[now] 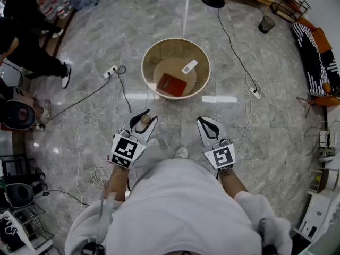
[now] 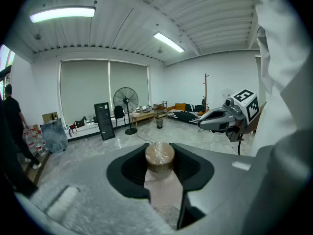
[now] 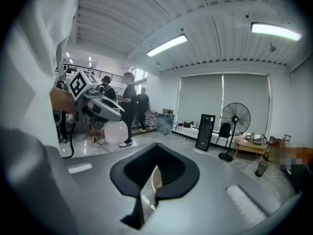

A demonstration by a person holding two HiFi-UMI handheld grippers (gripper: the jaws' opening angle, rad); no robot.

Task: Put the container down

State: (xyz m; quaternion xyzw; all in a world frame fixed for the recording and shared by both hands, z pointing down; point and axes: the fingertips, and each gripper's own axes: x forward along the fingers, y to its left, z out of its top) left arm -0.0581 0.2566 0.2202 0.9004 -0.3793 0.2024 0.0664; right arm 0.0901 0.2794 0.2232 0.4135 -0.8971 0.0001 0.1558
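A small clear container with a round brown lid sits between the pads of my left gripper, which is shut on it and holds it above the marble floor. In the left gripper view the lid fills the gap between the dark jaws, and the pale body hangs below it. My right gripper hovers beside it to the right, jaws together with nothing in them; in its own view only a thin slit shows between the jaws. Each gripper shows in the other's view: left gripper, right gripper.
A round beige basin stands on the floor ahead, holding a red flat box and a white tag. Cables and a power strip lie to the left. A person sits at far left. A waste bin stands at back right.
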